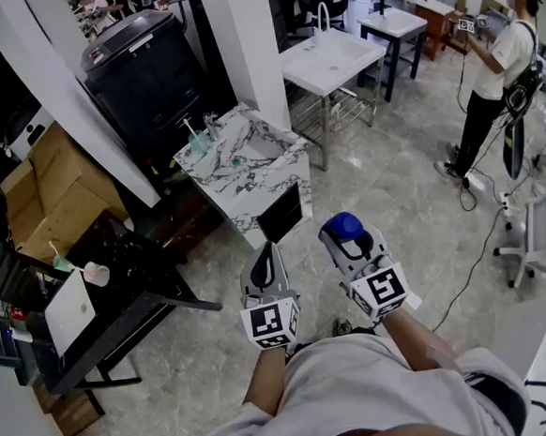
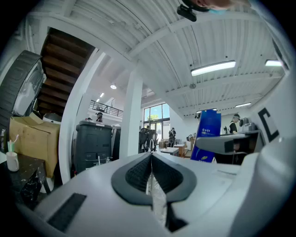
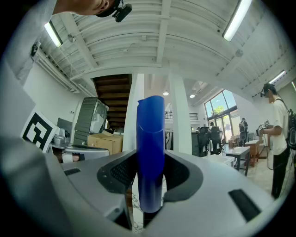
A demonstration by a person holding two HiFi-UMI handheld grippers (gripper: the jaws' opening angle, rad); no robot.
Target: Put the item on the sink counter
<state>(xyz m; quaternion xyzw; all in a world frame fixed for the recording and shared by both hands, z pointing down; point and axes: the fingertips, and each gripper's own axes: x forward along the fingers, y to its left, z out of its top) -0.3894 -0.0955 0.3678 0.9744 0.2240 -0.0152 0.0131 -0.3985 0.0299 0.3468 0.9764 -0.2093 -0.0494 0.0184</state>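
Left gripper (image 1: 269,260): pads pressed together, nothing between them. The left gripper view (image 2: 151,159) shows the seam closed. It sits below the near corner of the counter in the head view.
Sink counter (image 1: 284,179): marble-patterned top with a basin. It stands beyond both grippers, the landmark for all lines here.
Right gripper (image 1: 350,239): pads pinching the blue item. It is held to the right of the counter's near corner and apart from it.
Blue item (image 1: 341,224): in the right gripper's grip, not yet over the counter.
Long axis: upright, crossing the jaw line at a right angle. The item rises well above the pads in the right gripper view (image 3: 150,139).
Bearing of the move, judged: the counter lies ahead and to the left of the loaded gripper. The left gripper is the nearer of the 2, but the right one carries the load.
Head view only: the counter top and the gap between it and the item.
Right gripper view only: the pads bearing on the item's 2 sides (image 3: 150,171).
Left gripper view only: the item's flat side with pale print (image 2: 208,134).
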